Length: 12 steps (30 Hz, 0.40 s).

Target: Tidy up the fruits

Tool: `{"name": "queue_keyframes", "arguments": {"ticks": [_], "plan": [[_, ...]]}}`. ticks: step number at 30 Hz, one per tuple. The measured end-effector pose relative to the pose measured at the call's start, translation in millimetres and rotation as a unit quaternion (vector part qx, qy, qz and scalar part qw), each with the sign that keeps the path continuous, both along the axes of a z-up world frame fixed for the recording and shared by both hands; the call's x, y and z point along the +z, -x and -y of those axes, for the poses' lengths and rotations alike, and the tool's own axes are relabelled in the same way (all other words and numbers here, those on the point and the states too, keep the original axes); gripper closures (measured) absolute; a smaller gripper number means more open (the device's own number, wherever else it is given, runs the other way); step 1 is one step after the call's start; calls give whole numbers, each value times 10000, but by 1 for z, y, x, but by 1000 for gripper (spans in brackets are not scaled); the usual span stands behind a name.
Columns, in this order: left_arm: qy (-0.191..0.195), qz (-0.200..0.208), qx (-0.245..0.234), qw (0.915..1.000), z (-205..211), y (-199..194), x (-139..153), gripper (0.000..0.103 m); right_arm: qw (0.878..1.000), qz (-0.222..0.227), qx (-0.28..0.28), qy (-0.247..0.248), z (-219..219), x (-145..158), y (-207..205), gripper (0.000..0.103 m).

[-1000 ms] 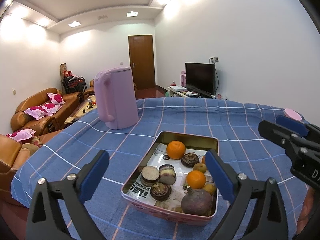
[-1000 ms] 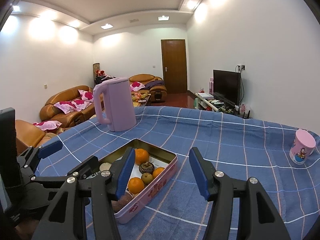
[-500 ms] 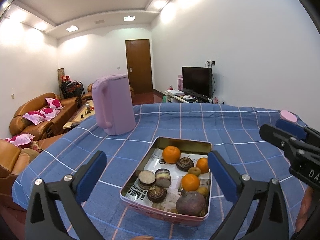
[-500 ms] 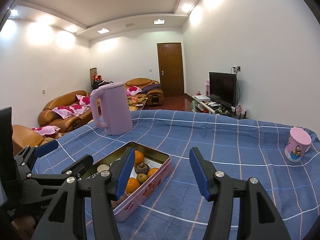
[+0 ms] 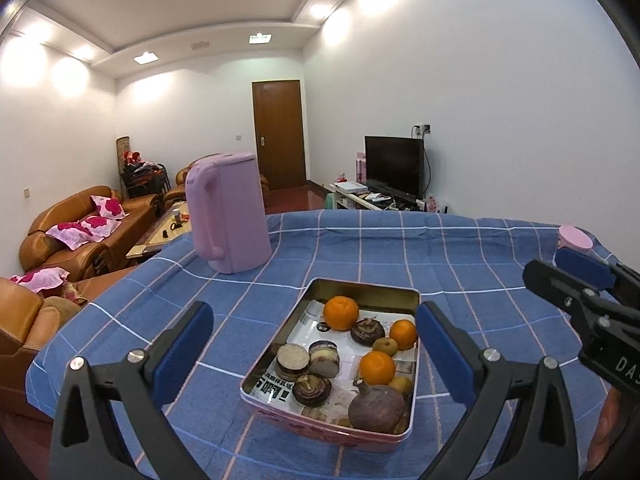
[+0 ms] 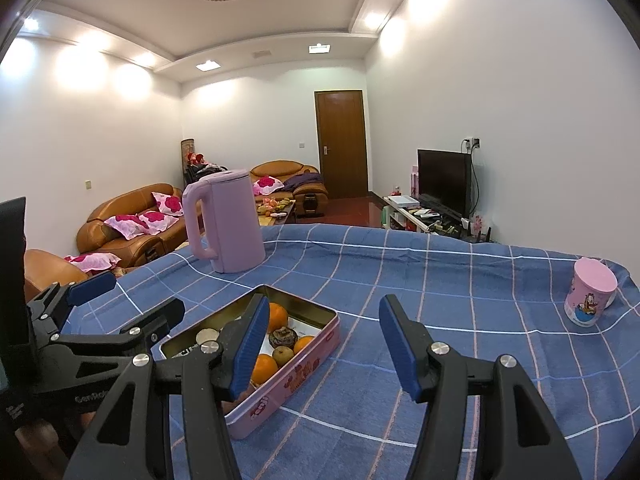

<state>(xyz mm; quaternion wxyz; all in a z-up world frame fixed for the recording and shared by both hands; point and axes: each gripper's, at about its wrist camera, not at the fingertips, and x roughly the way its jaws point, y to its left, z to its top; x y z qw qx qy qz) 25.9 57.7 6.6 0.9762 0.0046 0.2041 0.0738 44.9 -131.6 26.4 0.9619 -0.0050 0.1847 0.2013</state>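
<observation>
The fruit is all sitting inside a shallow rectangular pink metal tin [image 5: 362, 438] lined with printed paper, low centre of the left wrist view, on the blue checked cloth covering the tabletop [image 5: 460, 256]. Three round oranges [image 5: 341, 312] are bunched toward the tin's far and right side. Dark brown purplish round fruits [image 5: 367, 331] and two cut, pale-faced pieces [image 5: 293, 360] lie toward the left, and a big dull purple bulb-shaped one [image 5: 376, 407] fills the near right corner. Since everything's already gathered in one tin, it can't be told whether sorting is finished or still to come (the mixed-up layout fits both).

The left tongs [image 5: 314, 344] are spread wide with nothing gripped, hovering so the tin is framed between the blue pads. The right tongs [image 6: 324, 340] are likewise parted and empty, aimed at bare cloth just right of the tin. A tall lilac plastic kettle [image 5: 229, 212] and a pink cartoon-printed cup [image 6: 588, 298] are parked well clear, presumably to keep working room.
</observation>
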Motion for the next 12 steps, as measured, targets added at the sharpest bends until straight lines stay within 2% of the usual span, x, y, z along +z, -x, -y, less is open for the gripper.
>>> {"name": "queue_keyframes", "arguments": {"ticks": [12], "plan": [[-103, -23, -19, 9999, 4, 0, -5, 0, 9999, -59, -69, 53, 5, -4, 2, 44]]}}
